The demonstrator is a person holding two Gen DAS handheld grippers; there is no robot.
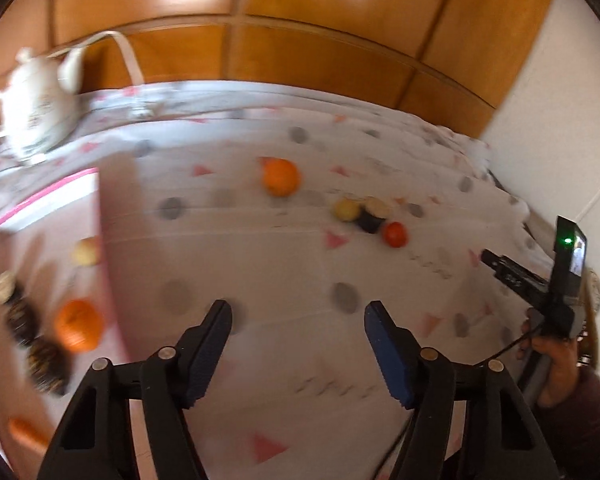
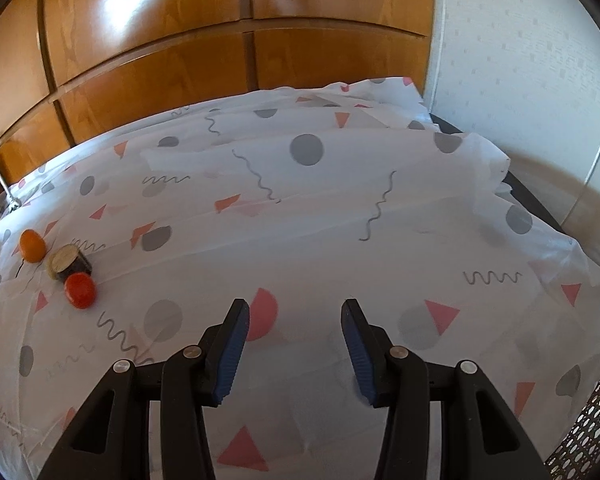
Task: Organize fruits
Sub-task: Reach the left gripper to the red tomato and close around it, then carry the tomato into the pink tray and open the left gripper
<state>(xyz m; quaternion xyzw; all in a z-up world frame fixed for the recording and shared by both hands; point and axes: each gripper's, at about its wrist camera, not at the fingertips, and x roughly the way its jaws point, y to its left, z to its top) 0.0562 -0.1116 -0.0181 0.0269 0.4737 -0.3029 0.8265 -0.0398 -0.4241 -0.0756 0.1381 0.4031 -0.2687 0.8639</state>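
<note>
**Loose fruit lies ahead of the left fingers, off to the side of the right**

While both pairs of fingers stand spread with nothing between them, the fruit still to be sorted sits on the patterned cloth over the surface [image 2: 340,240]. The left gripper [image 1: 298,312] points down at bare cloth; straight ahead of it and a little to the right lies a small cluster: a yellow fruit [image 1: 346,209], a dark round block with a pale top [image 1: 374,216] touching it, and a red fruit [image 1: 395,234] just beside that. An orange [image 1: 281,177] lies farther out, near the cluster but apart from it. To the left of these fingers a pink-edged tray [image 1: 44,200] already holds another orange [image 1: 78,324] and some other items, blurred.

The right gripper [image 2: 296,316] also hovers over empty cloth, and the red fruit [image 2: 80,290] and the block [image 2: 66,266] lie well off to its left. Judged from both views, the left hand has the more direct line to the cluster, with the red fruit nearest. These fruits are roundish, so no long axis matters.
</note>
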